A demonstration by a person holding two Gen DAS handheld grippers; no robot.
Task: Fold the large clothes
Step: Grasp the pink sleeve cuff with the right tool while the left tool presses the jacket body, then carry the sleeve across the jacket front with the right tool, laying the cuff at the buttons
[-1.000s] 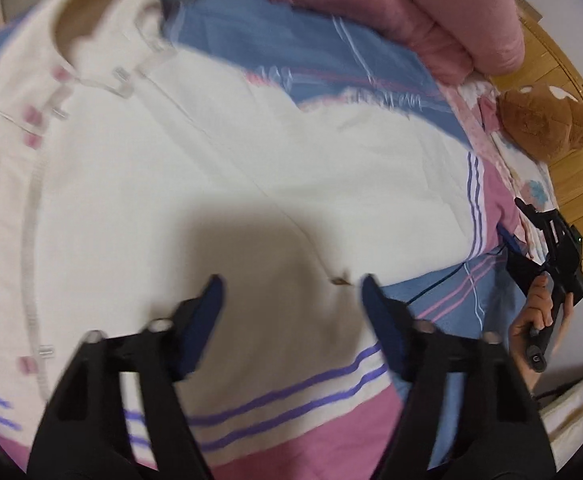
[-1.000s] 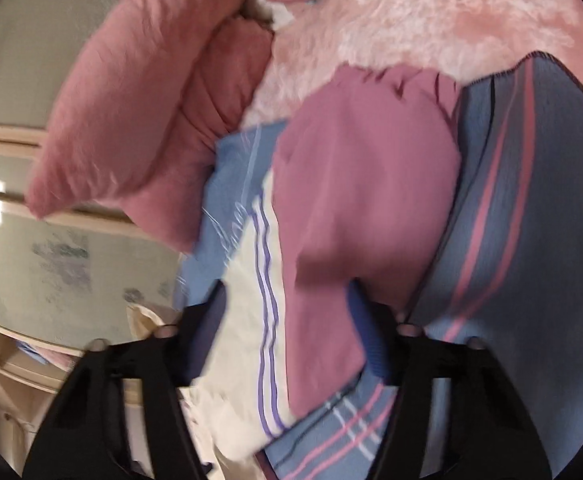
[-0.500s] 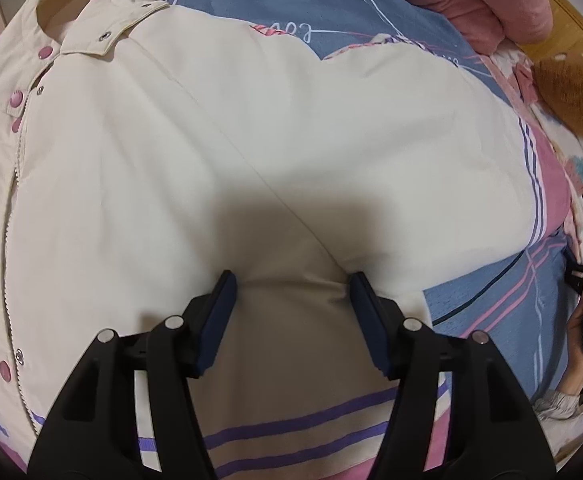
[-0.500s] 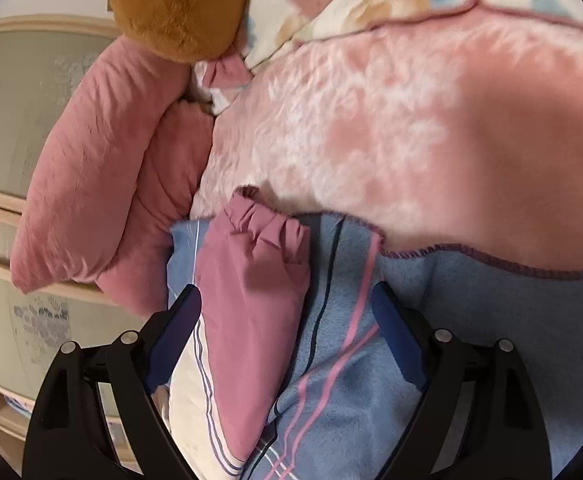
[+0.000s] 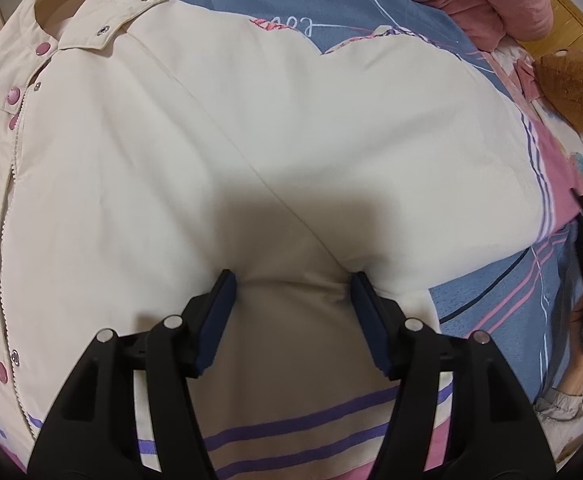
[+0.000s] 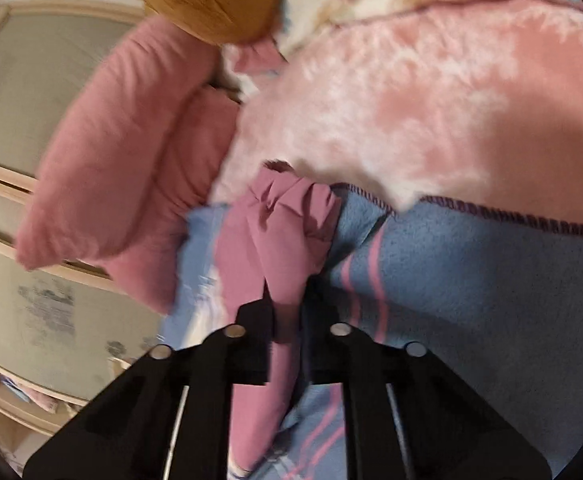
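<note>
Jacket (image 5: 251, 128) lies flat on the bed (image 5: 491, 292), no fold made. Left gripper (image 5: 291, 292) fingers spread wide, empty; right gripper (image 6: 287, 312) pinches the pink cuff (image 6: 287, 220).

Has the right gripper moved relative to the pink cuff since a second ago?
Yes. The right gripper has closed in on the pink cuff; its jaws, earlier wide apart, now pinch the pink sleeve beside the blue blanket.

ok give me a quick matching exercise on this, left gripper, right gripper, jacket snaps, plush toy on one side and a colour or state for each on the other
Column 1:
1. left gripper
2. right gripper
3. jacket snaps
4. plush toy

Column 2:
a. brown
b. shut on the pink cuff
c. open over the cream jacket
d. pink

Pairs: 1-c, 2-b, 3-d, 4-a
</note>
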